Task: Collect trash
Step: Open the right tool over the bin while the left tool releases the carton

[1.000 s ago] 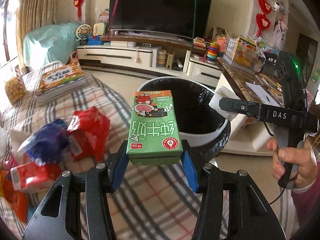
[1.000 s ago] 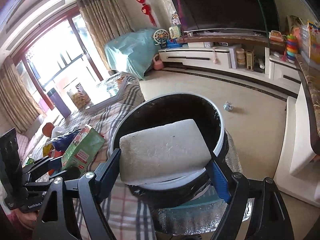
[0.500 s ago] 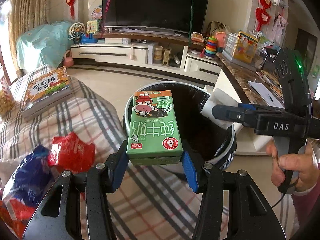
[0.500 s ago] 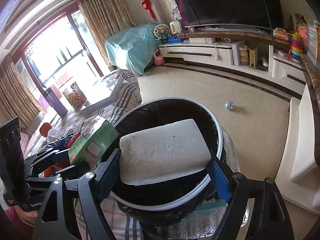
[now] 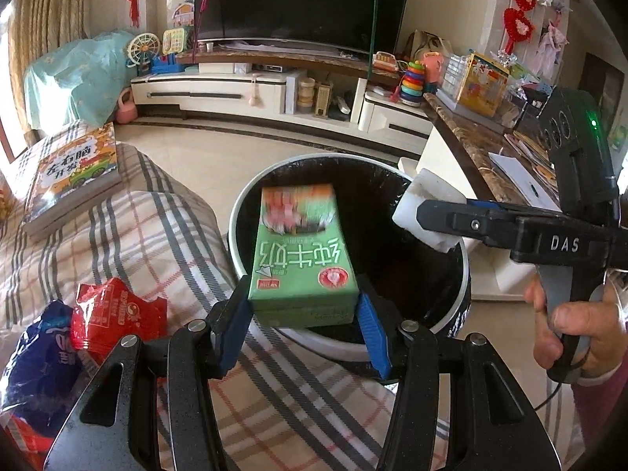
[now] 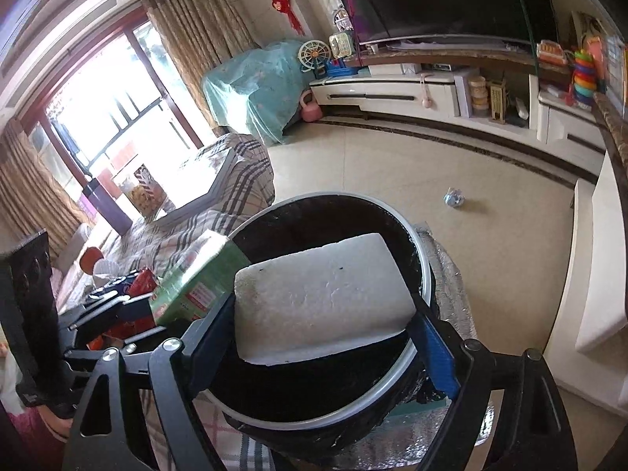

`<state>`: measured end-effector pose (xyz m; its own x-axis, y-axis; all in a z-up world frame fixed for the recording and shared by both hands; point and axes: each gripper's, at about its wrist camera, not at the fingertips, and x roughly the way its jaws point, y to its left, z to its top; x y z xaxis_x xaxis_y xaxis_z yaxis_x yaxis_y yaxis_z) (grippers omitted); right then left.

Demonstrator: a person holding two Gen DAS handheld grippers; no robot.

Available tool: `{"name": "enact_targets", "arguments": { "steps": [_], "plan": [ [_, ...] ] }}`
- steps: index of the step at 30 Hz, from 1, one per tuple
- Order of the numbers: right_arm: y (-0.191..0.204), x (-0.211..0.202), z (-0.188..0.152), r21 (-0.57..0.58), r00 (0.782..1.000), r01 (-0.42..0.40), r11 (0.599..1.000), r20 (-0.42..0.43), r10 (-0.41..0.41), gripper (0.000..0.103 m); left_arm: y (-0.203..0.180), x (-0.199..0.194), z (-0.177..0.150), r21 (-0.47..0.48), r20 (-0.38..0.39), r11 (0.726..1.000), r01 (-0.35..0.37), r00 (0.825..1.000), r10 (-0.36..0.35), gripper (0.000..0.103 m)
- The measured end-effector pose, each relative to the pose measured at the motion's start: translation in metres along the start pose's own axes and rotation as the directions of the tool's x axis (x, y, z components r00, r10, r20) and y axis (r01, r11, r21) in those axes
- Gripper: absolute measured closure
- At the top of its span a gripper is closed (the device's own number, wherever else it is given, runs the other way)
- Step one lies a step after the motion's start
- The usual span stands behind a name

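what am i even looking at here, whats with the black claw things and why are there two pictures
The black claws are two hand-held grippers, one in each hand of a person. Each carries a wide-angle camera looking out along its own fingers, hence two pictures of one moment.

In the left camera's picture the left gripper has a green milk carton between its blue pads, and its jaws are opening over the black-lined trash bin. The right gripper and the hand holding it show at the right.

The right camera's picture shows its jaws also opening around a white foam block above the same bin.

On the checked blanket lie a red wrapper, a blue wrapper and a book.
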<state>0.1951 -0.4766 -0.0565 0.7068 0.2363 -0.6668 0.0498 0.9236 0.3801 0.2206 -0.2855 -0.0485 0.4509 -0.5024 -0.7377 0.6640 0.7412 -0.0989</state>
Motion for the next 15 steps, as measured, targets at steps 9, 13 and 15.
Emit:
{"name": "enact_targets", "arguments": {
  "steps": [9,13,15],
  "plan": [
    [-0.002,-0.006,-0.003,0.044,1.0,-0.009,0.999,0.019,0.008,0.012,0.006,-0.018,-0.019,-0.034,0.038,0.999,-0.024,0.999,0.025,0.03],
    [0.007,-0.013,-0.01,0.057,0.999,-0.022,0.998,0.04,0.02,0.012,0.012,-0.034,-0.039,-0.064,0.045,0.998,-0.024,0.999,0.027,0.029],
    [0.015,-0.016,-0.016,0.061,0.998,-0.027,0.998,0.052,0.024,0.009,0.016,-0.042,-0.05,-0.076,0.047,0.997,-0.032,0.998,0.036,0.029]
  ]
}}
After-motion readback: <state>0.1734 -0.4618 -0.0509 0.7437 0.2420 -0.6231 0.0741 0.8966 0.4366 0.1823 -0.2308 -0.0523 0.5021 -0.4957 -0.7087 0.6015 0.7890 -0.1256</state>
